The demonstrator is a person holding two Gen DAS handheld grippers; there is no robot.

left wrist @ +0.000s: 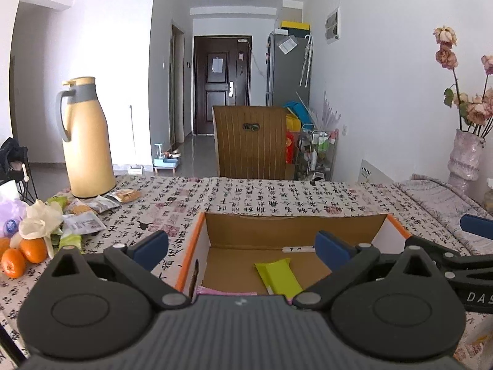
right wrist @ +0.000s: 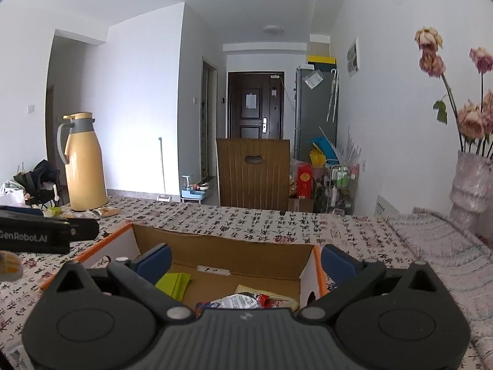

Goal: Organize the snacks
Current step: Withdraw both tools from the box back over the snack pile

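Loose snacks point(left wrist: 92, 212): several packets at the table's left by the yellow jug point(left wrist: 84, 138), not yet boxed.
Oranges point(left wrist: 23, 256): far left edge, partly cut off.
Left gripper point(left wrist: 243, 245): jaws spread wide, empty, above the box.
Box point(left wrist: 382, 234): holds a green bar point(left wrist: 277, 277), a pink packet and, in the right view, a silver wrapper point(right wrist: 240, 301); packing partly done.
Right gripper point(right wrist: 246, 260): jaws wide, empty.
Hidden: box's near floor sits behind both grippers; packet labels unreadable.

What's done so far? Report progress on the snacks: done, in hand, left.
Done: a green packet and a few other wrappers lie in the cardboard box. In hand: nothing; the left gripper and right gripper are open and empty. Left: loose packets by the yellow thermos.
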